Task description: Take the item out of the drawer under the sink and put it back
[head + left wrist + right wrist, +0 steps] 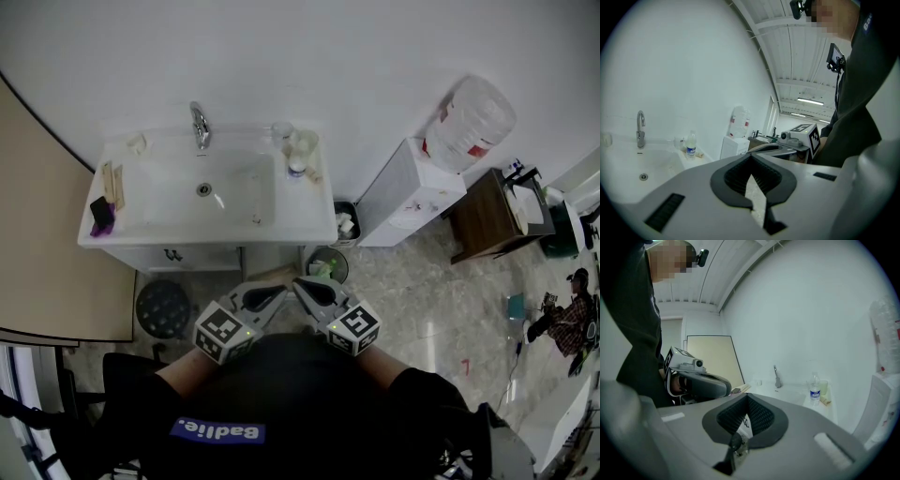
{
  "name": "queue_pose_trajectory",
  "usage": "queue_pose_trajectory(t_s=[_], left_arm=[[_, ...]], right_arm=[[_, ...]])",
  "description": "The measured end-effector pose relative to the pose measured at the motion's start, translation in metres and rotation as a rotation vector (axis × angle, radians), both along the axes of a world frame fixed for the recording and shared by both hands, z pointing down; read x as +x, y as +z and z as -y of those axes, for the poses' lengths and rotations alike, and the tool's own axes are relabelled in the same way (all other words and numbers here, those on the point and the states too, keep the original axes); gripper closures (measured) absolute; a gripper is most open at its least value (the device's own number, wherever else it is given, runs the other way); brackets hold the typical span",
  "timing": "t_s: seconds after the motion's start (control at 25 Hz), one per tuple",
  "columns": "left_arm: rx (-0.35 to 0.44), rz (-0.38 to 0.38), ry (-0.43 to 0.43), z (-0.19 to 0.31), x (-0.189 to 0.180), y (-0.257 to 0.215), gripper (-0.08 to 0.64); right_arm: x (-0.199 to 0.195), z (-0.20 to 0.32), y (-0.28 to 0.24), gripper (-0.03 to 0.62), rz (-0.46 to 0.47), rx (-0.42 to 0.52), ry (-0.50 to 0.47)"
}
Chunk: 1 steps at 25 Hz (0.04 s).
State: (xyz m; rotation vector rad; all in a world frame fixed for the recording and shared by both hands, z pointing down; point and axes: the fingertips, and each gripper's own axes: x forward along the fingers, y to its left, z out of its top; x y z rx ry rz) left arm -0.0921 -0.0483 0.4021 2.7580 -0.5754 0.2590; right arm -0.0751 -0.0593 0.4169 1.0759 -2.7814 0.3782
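Observation:
The white sink (309, 225) stands against the far wall, and the drawer front (178, 255) beneath it looks closed. No item from the drawer shows in any view. Both grippers hang in front of the person's chest, well short of the sink, with their tips nearly touching each other. My left gripper (278, 292) (750, 157) is shut with nothing between its pads. My right gripper (302, 285) (747, 397) also looks shut and holds nothing. The sink's faucet (641, 129) (776, 377) lies ahead in both gripper views.
On the sink's right rim stands a water bottle (296, 164). Right of the sink are two small bins (328, 264), a white water dispenser (408, 192) with its jug (469, 117), and a wooden table (487, 216). A black round stool (162, 307) sits lower left.

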Motion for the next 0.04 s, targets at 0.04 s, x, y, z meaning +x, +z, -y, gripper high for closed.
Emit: queue_pose_trajectory(t_s=[0.04], left_arm=[[0.0,0.0,-0.001,0.0,0.0009,0.0,0.554]], right_arm=[[0.001,-0.0002,0.0003,0.6,0.0,-0.002,0.0]])
